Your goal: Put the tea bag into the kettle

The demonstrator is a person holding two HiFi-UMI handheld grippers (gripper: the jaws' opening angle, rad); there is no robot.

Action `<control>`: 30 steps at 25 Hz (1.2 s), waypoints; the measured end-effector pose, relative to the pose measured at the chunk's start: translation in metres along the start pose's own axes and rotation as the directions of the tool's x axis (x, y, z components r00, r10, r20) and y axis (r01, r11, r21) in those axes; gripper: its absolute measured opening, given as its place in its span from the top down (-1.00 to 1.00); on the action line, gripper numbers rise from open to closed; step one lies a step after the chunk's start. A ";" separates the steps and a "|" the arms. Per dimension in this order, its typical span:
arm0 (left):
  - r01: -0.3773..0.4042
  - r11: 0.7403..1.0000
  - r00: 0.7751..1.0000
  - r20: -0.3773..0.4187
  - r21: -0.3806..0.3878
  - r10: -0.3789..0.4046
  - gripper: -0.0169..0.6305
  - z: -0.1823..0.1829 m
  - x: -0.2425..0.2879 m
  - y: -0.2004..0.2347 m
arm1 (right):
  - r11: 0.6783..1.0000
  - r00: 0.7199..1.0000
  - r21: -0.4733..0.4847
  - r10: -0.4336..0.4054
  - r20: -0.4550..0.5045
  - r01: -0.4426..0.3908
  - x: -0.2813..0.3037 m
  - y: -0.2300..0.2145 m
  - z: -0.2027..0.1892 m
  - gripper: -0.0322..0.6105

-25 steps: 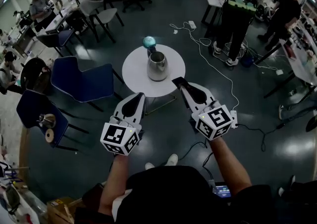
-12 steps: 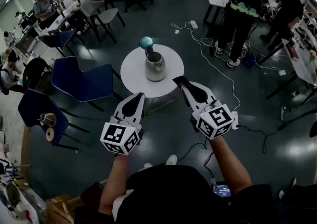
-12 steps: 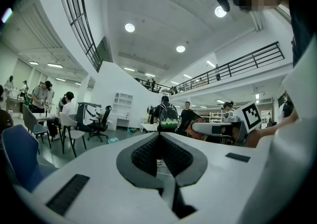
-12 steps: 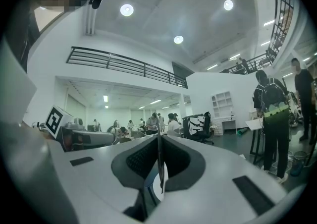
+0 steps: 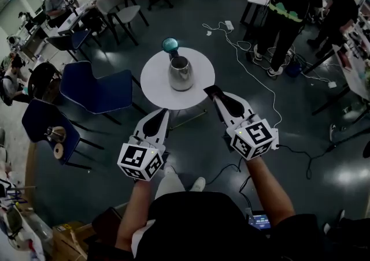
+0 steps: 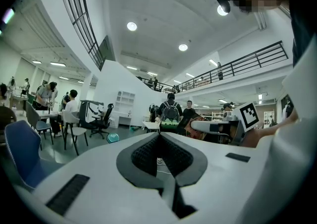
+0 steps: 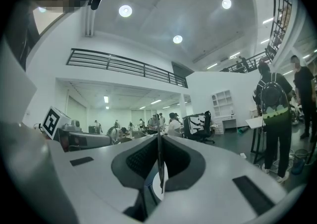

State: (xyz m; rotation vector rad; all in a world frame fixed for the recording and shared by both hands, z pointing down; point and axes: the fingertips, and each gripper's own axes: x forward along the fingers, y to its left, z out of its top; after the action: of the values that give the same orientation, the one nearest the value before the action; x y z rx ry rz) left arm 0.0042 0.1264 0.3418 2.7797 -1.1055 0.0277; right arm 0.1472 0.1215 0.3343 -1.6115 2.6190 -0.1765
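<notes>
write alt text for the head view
From above, two tongs are held out over a dark floor: the right tongs grip a dark tea bag near a round white table bearing a steel kettle. The left tongs are shut and empty. Blue chairs stand at left.

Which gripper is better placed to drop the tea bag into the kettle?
Right. The right gripper is shut on the tea bag, its tip at the table edge near the kettle; the left gripper is shut, empty, farther back.
</notes>
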 end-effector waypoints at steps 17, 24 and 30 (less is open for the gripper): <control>0.006 1.000 1.000 0.009 -0.005 -0.006 0.90 0.002 0.031 0.027 | 1.000 1.000 0.001 -0.006 0.003 0.006 0.033 -0.018 -0.001 0.79; 0.013 1.000 1.000 0.003 -0.016 -0.013 0.90 0.002 0.054 0.055 | 1.000 1.000 0.005 -0.015 -0.004 0.016 0.066 -0.033 -0.004 0.79; 0.014 1.000 1.000 -0.008 -0.026 -0.014 0.90 0.002 0.079 0.092 | 1.000 1.000 0.010 -0.017 -0.019 0.017 0.108 -0.045 -0.008 0.79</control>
State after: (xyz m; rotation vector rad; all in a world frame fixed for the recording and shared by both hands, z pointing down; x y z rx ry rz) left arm -0.0013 0.0063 0.3579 2.7613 -1.0768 0.0233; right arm 0.1373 0.0057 0.3484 -1.6375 2.6143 -0.2068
